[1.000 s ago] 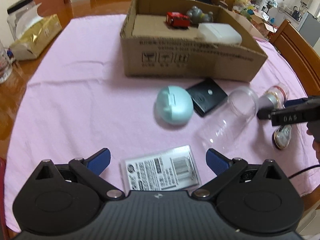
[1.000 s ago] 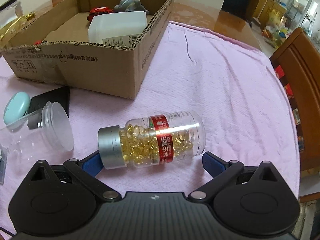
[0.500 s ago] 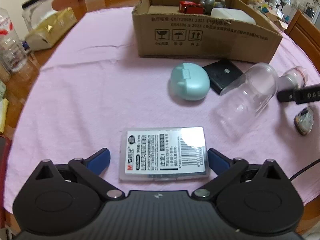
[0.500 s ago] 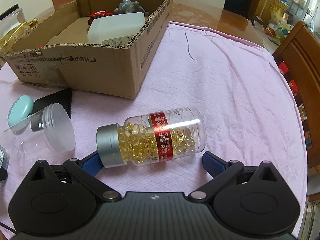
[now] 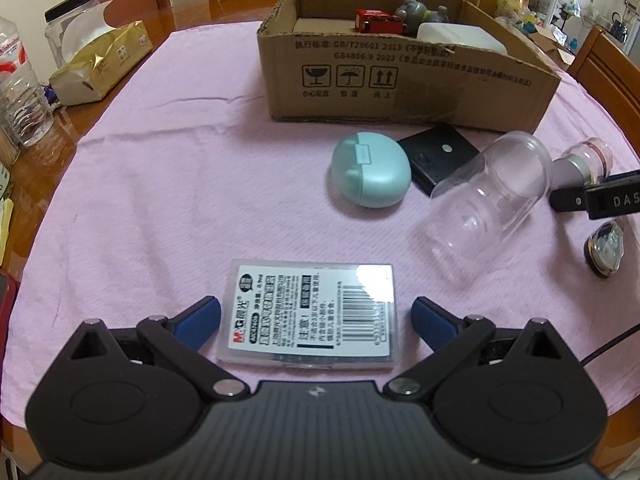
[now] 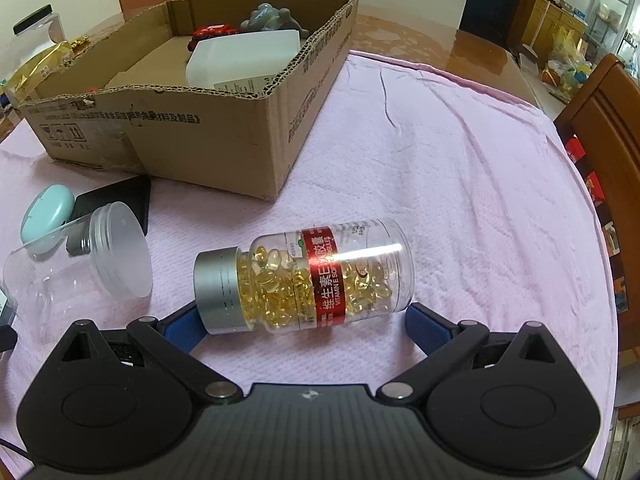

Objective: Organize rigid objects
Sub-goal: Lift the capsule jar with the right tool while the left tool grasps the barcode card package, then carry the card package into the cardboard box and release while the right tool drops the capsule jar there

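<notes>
A flat clear case with a barcode label [image 5: 310,316] lies on the pink cloth between the blue fingertips of my open left gripper [image 5: 316,314]. Beyond it lie a mint oval case [image 5: 370,174], a black flat box [image 5: 438,156] and an empty clear jar [image 5: 490,192] on its side. A capsule bottle with a grey cap [image 6: 304,276] lies on its side between the fingers of my open right gripper [image 6: 302,326]; neither pad presses it. A cardboard box [image 6: 224,136] holds a white container [image 6: 244,60], a red toy car [image 5: 376,20] and a grey toy [image 5: 416,10].
A gold tissue pack [image 5: 102,64] and plastic bottles [image 5: 18,88] stand at the left table edge. A small round metal item [image 5: 604,246] lies at the right. Wooden chairs [image 6: 604,132] ring the table. Bare pink cloth [image 6: 460,152] spreads right of the box.
The left gripper has drawn back and lowered, so the labelled case now sits fully between its fingers. The right gripper has edged closer around the capsule bottle.
</notes>
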Demonstrator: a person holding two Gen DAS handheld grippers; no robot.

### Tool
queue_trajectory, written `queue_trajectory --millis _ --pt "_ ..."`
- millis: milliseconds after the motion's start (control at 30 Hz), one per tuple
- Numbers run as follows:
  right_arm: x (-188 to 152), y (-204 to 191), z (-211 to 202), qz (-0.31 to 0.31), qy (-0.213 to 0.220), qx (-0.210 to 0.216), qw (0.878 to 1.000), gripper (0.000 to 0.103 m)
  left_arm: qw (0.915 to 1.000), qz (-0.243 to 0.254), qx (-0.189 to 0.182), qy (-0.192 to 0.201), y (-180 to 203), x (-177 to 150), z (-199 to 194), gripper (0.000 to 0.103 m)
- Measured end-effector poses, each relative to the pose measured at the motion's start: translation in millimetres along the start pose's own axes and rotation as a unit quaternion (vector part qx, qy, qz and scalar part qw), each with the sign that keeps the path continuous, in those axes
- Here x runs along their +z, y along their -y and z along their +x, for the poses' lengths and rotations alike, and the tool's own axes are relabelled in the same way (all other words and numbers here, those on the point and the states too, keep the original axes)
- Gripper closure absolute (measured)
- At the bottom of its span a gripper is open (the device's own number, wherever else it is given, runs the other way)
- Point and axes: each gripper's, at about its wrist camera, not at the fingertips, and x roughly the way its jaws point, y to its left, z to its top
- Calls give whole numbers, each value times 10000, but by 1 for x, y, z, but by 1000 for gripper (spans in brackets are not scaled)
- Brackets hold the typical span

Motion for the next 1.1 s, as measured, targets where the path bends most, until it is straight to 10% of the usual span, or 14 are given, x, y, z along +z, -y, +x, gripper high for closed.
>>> queue_trajectory --millis 1100 --pt "22 -8 -2 -859 -212 125 9960 5 9995 235 -142 -175 -2 12 2 13"
